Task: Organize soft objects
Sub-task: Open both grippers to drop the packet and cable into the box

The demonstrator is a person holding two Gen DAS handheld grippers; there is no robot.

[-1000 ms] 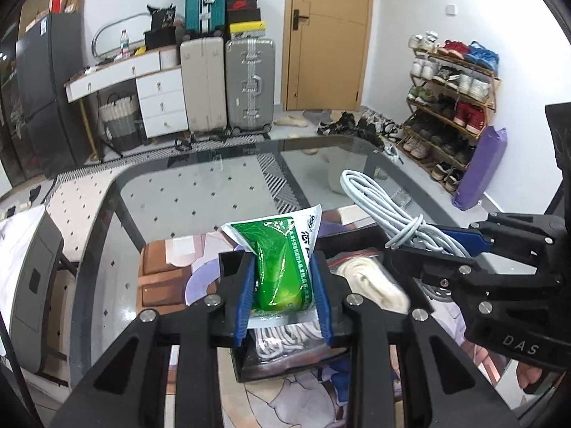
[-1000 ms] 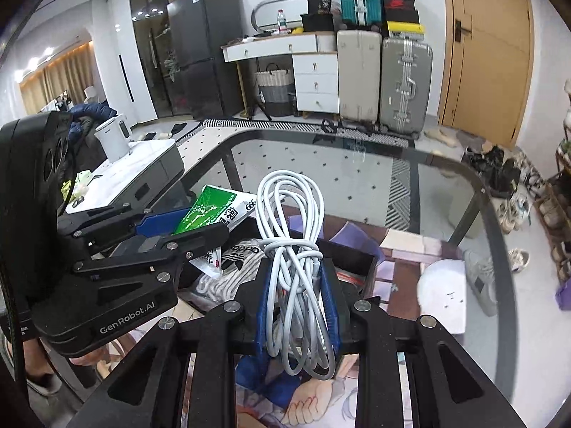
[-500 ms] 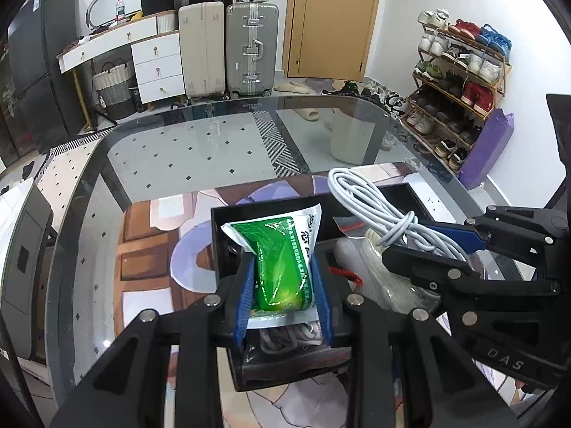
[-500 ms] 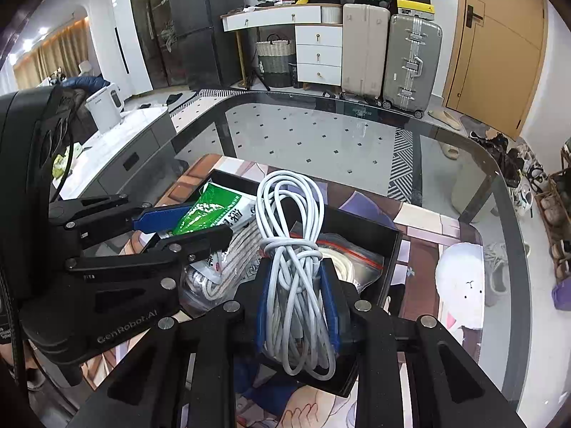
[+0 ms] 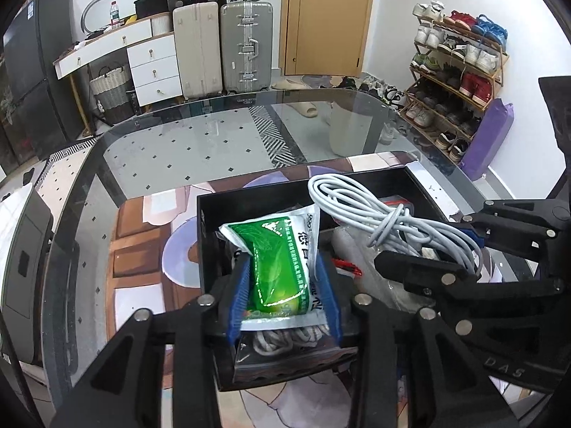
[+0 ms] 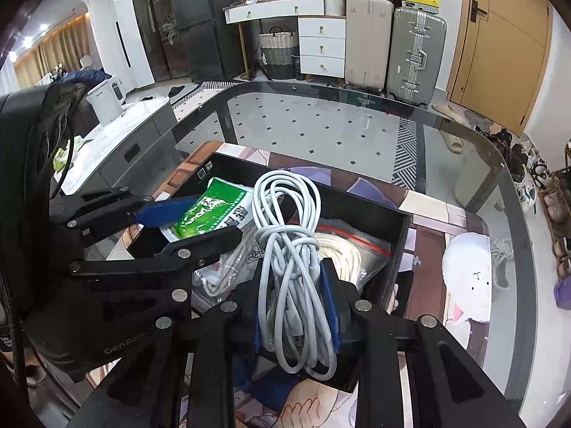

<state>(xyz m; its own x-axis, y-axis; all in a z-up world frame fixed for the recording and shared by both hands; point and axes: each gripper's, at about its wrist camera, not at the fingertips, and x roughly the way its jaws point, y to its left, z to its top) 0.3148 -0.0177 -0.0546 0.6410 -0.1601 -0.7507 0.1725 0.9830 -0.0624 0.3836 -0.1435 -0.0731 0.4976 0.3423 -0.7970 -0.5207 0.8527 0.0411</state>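
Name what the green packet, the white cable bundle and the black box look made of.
Green packet: glossy plastic film, judging by glare and crinkles. White cable bundle: smooth rubbery sheathing, bending in soft loops. Black box: matte, thin straight walls, probably cardboard, though rigid plastic is possible.

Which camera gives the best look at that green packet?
The left wrist view: the green packet sits front and centre between the left gripper, print readable. The right wrist view shows the packet only sideways, partly hidden.

Two suitcases [image 5: 221, 46] (one beige, one silver) beside white drawers [image 5: 153, 67]; shoe rack [image 5: 460, 71] full of shoes; brown door [image 5: 324, 18].
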